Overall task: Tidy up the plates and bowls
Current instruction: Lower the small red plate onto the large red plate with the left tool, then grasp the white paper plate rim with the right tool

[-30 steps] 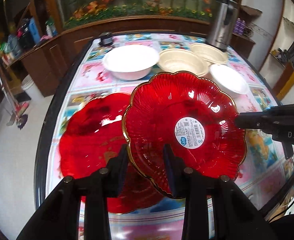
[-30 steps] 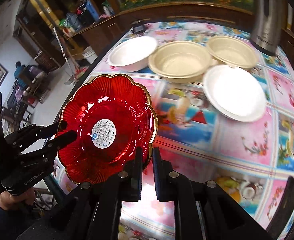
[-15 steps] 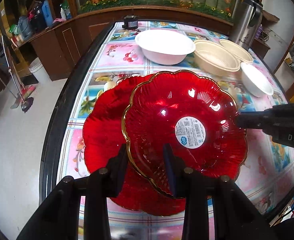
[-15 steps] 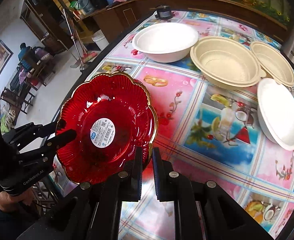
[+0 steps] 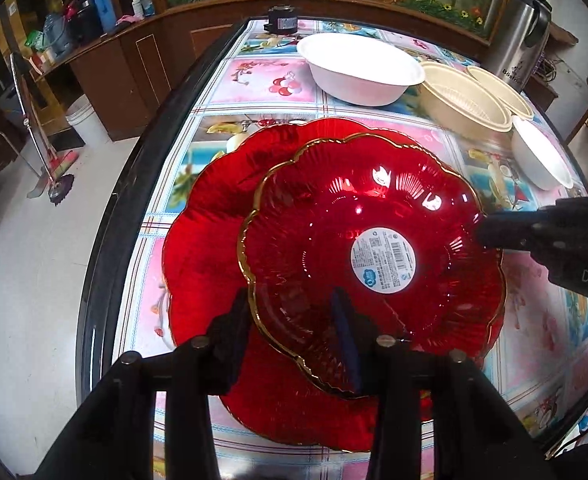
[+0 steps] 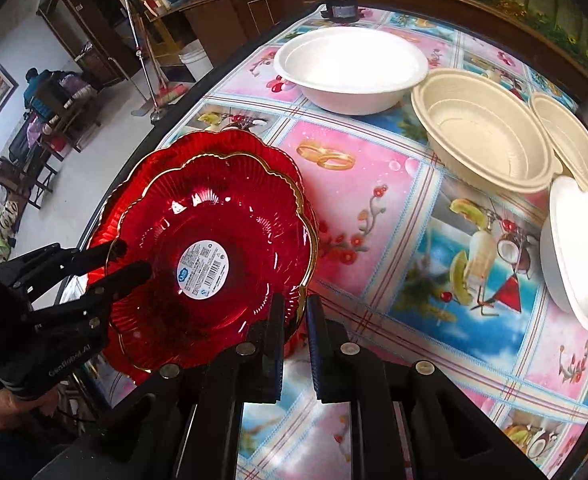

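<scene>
Right hand-held gripper [image 6: 295, 320]: jaws nearly closed, pinching the near-right rim of the top red plate [image 6: 210, 264]. Left hand-held gripper [image 5: 290, 320]: jaws partly open and have just been opening; the plate's left rim sits between them, left finger outside the rim, right finger [image 5: 344, 320] over the plate's inside; can't tell if the pads still press on it. Top plate carries a round white label and sits above a second red plate [image 5: 210, 220], offset toward the right, overlapping most of it. Lower plate lies on the table [image 6: 394, 208] near its left edge. Far side: white bowl [image 6: 350, 68], two cream bowls [image 6: 482, 132], another white bowl [image 6: 578, 252] at right.
</scene>
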Demonstrator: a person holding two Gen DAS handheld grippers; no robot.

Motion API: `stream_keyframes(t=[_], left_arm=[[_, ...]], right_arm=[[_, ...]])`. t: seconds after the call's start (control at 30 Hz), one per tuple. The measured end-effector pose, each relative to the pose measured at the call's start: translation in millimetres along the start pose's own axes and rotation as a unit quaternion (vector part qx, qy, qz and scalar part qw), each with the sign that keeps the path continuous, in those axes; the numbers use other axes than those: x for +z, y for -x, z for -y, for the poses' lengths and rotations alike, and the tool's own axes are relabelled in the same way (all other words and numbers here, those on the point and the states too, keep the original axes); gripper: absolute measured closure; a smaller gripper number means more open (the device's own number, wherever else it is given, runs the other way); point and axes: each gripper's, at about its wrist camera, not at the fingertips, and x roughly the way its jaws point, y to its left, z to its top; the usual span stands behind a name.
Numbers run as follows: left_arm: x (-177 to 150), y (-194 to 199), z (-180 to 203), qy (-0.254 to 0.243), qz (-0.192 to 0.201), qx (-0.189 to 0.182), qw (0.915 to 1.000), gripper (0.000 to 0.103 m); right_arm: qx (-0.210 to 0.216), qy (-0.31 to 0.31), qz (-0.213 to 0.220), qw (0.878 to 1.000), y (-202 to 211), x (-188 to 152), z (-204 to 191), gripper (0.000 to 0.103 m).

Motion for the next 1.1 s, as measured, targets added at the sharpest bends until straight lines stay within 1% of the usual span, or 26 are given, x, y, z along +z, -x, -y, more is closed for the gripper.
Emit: stream_keyframes(t=[0.07, 0.17, 0.2, 0.3, 0.4, 0.43, 0.53, 0.57, 0.67, 0.77, 0.83, 0.9, 0.97, 1.03, 1.1], left_arm=[[-0.7, 0.1, -0.7, 0.003, 0.0, -0.002, 1.0, 0.059], [-1.4, 3.9, -0.7, 0.004, 0.008, 0.002, 1.0, 0.046], [-1.5, 6.2, -0.3, 0.003, 0.012, 0.003, 0.9999, 0.044], [-1.2, 9.0, -0.3, 0.004, 0.015, 0.006, 0.9999, 0.041], [-1.5, 11.7, -1.5, 0.006, 0.015, 0.009, 0.9998, 0.041], [-1.5, 13.2, -1.6, 0.007, 0.016, 0.008, 0.9998, 0.041], [0.5, 20.4, 0.8, 0.003, 0.026, 0.01, 0.9996, 0.038], [1.3, 22.7, 2.5, 0.001, 0.029, 0.01, 0.9995, 0.036], [2.7, 30.9, 10.0, -0.011, 0.041, 0.014, 0.999, 0.036], [3.2, 39.4, 20.0, -0.03, 0.053, 0.02, 0.9979, 0.035], [3.3, 43.8, 28.2, -0.044, 0.06, 0.023, 0.9969, 0.034], [2.8, 47.4, 35.2, -0.055, 0.066, 0.024, 0.996, 0.032], [2.1, 48.9, 42.3, -0.066, 0.068, 0.025, 0.9952, 0.03], [0.6, 49.5, 47.5, -0.071, 0.068, 0.023, 0.9949, 0.03], [-0.6, 49.0, 51.7, -0.074, 0.065, 0.021, 0.9949, 0.03]], right_arm=[[-0.003, 0.005, -0.001, 1.0, -1.5, 2.3, -1.6, 0.089], [-0.01, 0.014, -0.003, 1.0, -2.0, 4.0, -6.9, 0.089], [-0.011, 0.017, -0.004, 1.0, -2.3, 4.2, -8.3, 0.088], [-0.011, 0.024, -0.006, 1.0, -3.0, 3.9, -10.4, 0.084], [0.004, 0.019, -0.001, 1.0, 2.7, 2.7, -8.2, 0.077], [0.009, 0.018, 0.003, 1.0, 6.5, 2.4, -7.0, 0.072], [0.023, 0.003, 0.025, 0.999, 23.2, 1.1, 3.2, 0.061], [0.033, -0.012, 0.031, 0.999, 29.4, 0.6, 12.2, 0.06], [0.042, -0.053, 0.044, 0.997, 41.4, -0.2, 39.5, 0.06], [0.027, -0.103, 0.06, 0.993, 54.3, -0.9, 79.7, 0.06], [0.014, -0.144, 0.071, 0.987, 64.7, -2.0, 112.8, 0.06], [-0.016, -0.164, 0.076, 0.983, 74.1, 0.1, 139.5, 0.06], [-0.029, -0.192, 0.083, 0.977, 82.0, -0.4, 165.3, 0.06], [-0.019, -0.213, 0.087, 0.973, 86.0, -0.4, 179.7, 0.06], [0.006, -0.229, 0.085, 0.97, 85.6, 2.6, 187.9, 0.06]])
